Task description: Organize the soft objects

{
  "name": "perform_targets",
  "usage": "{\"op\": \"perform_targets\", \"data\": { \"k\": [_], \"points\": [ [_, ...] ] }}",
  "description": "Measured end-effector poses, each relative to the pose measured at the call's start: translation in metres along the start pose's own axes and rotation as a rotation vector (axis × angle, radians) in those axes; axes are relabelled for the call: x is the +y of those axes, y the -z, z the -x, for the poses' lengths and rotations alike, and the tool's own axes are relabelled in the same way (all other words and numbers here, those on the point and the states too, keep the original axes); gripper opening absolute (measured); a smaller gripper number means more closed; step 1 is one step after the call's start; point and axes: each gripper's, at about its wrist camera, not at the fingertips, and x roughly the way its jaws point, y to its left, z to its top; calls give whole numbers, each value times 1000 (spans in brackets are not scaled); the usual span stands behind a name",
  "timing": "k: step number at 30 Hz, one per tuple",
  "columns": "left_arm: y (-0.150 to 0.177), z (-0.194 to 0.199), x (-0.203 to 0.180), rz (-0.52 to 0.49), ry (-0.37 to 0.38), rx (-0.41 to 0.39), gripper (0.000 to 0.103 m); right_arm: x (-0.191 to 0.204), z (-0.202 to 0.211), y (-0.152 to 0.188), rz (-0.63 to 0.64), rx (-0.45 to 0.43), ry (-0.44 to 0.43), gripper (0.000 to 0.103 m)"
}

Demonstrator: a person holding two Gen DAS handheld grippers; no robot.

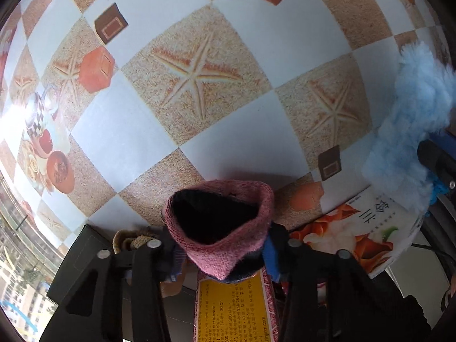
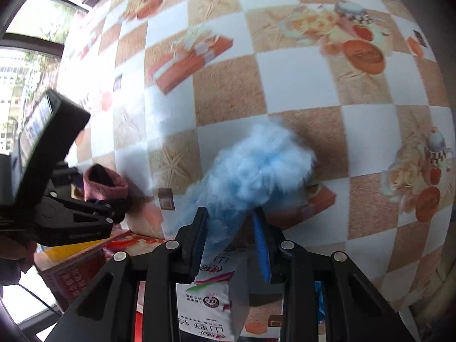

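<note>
Left tool [image 1: 219, 246] grips pink sock [image 1: 219, 228]; right tool [image 2: 230, 236] grips blue fluff [image 2: 250, 171] above "100%" carton [image 2: 211, 307].

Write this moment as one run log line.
left gripper: shut on pink knit cuff | right gripper: shut on blue fluffy item

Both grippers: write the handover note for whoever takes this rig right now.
Left gripper: shut on the pink knitted sock, cuff up, held above the boxes at the table's near edge.
Right gripper: shut on the fluffy blue item, lifted over the white carton.
Table: checkered cloth, with a red-and-yellow box and a flowered box below the left gripper.
Done: both soft items are gripped.
Left: place each one; no destination is identifiable in these views, so confirm it before releasing.
</note>
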Motion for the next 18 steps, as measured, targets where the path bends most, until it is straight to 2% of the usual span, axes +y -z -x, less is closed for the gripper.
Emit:
{"op": "perform_targets", "data": {
  "k": [1,6,10,12,13,14,18],
  "points": [
    [1,3,-1,2,4,-13,42,-3,4,0,-8,-11,-4,29],
    [7,23,-3,22,29,-104,41,-12,19,8,-36,-36,-6,29],
    [14,34,3,55,43,-157,41,-24,9,4,-83,14,-34,31],
    [18,41,6,75,49,-183,41,-26,4,-1,-129,32,-36,52],
    [21,45,7,87,56,-196,41,-29,0,-1,-158,40,-40,75],
    [24,49,10,98,64,-210,41,-33,-2,0,-175,39,-49,78],
    [38,73,13,133,80,-276,41,-24,-14,-4,-184,51,-32,78]
  ]
}}
